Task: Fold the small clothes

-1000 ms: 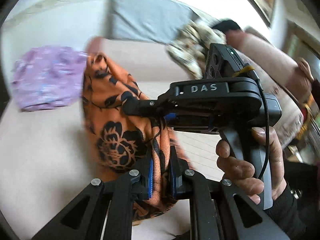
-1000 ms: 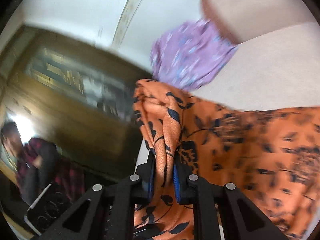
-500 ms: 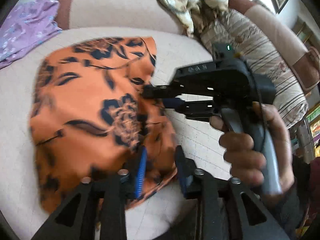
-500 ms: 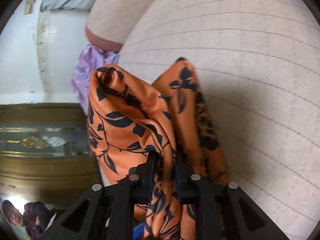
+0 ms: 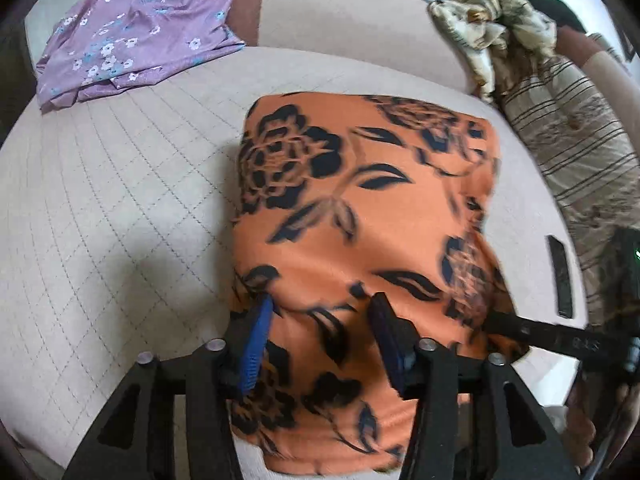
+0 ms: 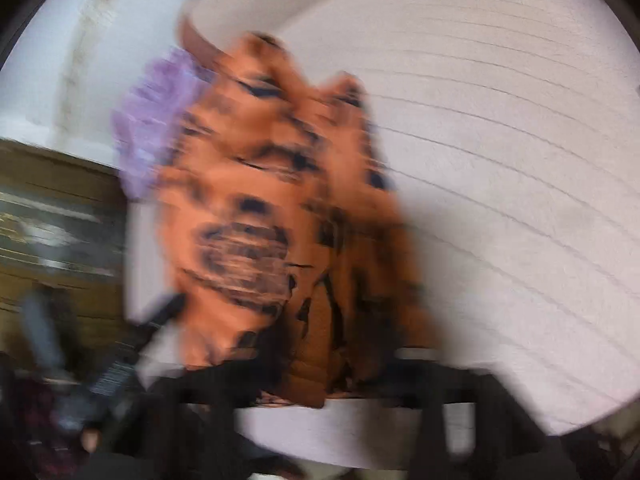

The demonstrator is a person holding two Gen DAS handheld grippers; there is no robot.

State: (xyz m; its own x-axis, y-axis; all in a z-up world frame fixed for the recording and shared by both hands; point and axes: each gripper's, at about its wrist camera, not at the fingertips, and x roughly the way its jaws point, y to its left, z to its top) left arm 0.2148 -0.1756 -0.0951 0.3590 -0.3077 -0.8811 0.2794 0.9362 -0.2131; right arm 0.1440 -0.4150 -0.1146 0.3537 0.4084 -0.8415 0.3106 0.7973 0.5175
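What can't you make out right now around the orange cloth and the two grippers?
- Right gripper: right wrist view is motion-blurred, so whether its opening jaws still pinch the orange cloth is unreadable.
- Right gripper in the left wrist view: fingertips hidden under the cloth's edge.
- Cloth's near edge: left wrist view, covered by the left gripper, whose jaws are opening, pads clear of the cloth.
- Purple cloth: a smear in the right wrist view.

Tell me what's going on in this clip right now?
A person with a gripper in each hand is folding an orange floral cloth on a quilted cushion. The left gripper is opening over the cloth's near edge. The right gripper, at its right edge, is also opening; its view is blurred.
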